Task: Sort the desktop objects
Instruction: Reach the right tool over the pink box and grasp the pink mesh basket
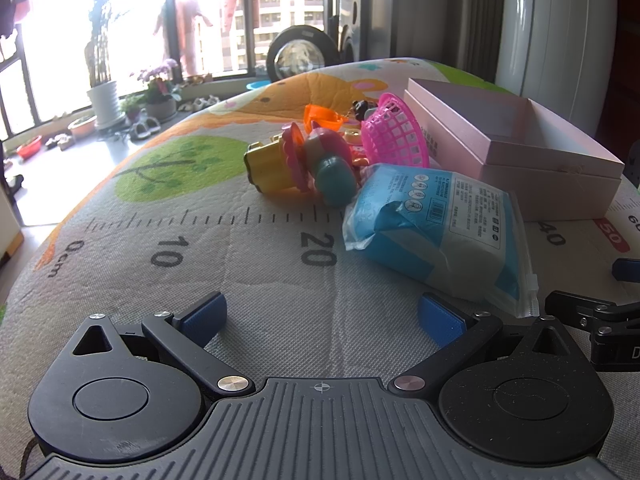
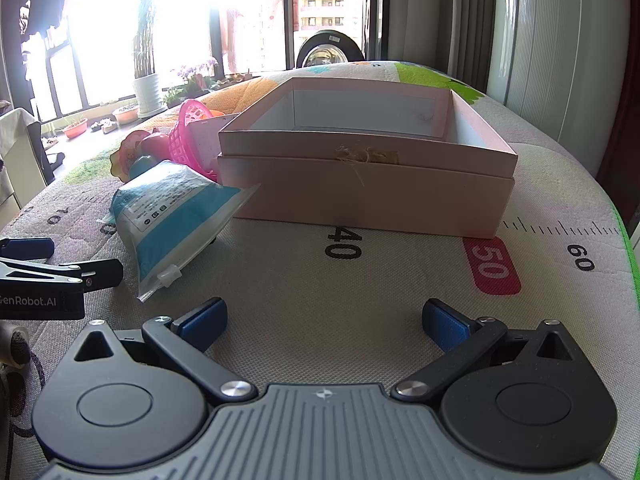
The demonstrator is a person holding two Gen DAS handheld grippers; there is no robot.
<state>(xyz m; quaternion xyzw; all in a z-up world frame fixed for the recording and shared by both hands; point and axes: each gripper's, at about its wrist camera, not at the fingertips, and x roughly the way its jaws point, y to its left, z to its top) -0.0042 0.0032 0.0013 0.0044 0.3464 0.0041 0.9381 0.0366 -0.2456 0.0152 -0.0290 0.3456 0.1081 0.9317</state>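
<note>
I keep both left tool (image 1: 322,320) and right tool (image 2: 324,322) released; blue zip pouch (image 1: 436,232) looks soft, light, slippery, so I'd pinch its zipper edge.

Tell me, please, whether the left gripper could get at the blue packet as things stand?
Probably yes: the left gripper is open and empty, and the blue packet lies just ahead and to its right on the mat, with nothing between.

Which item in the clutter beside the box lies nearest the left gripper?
The blue-and-white plastic packet; the toys and pink basket lie farther from the left gripper.
</note>
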